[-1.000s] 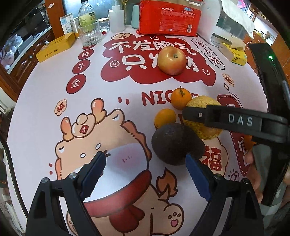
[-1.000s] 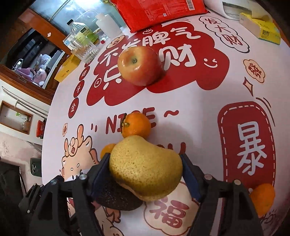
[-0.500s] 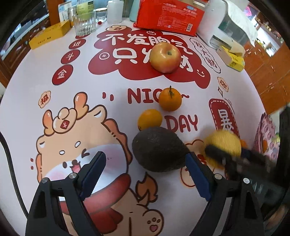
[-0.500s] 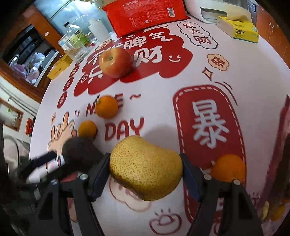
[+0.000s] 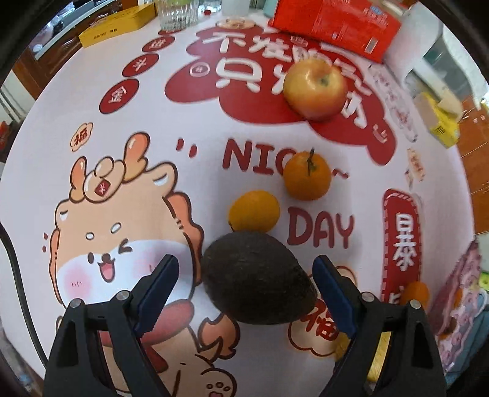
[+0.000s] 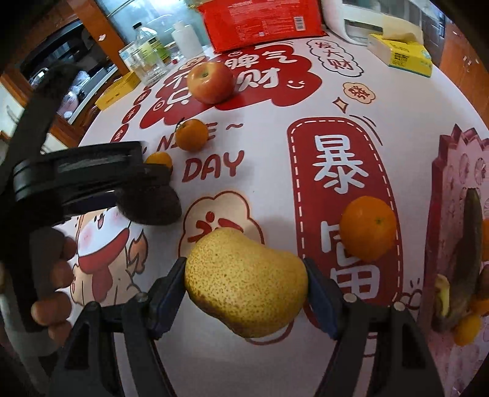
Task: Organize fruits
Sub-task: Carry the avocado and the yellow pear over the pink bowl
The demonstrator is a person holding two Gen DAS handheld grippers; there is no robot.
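My right gripper [image 6: 244,290] is shut on a speckled yellow pear [image 6: 246,282] and holds it above the printed tablecloth. My left gripper [image 5: 247,287] is open, its blue pads on either side of a dark avocado [image 5: 258,278] that lies on the table; the avocado also shows in the right wrist view [image 6: 149,204]. Beyond lie two small oranges [image 5: 254,210] [image 5: 307,175] and a red-yellow apple [image 5: 314,88]. Another orange [image 6: 368,227] lies right of the pear, next to a pink fruit basket [image 6: 452,213] with fruit inside.
At the table's far edge stand a red package [image 5: 336,27], a glass [image 5: 178,15], a yellow box [image 5: 116,24], bottles [image 6: 149,39] and a tissue box [image 6: 400,55]. The left gripper's body and the hand holding it [image 6: 52,259] fill the left of the right wrist view.
My right gripper has carried the pear away from the fruit cluster to the right, toward the basket. My left gripper has closed in around the avocado.
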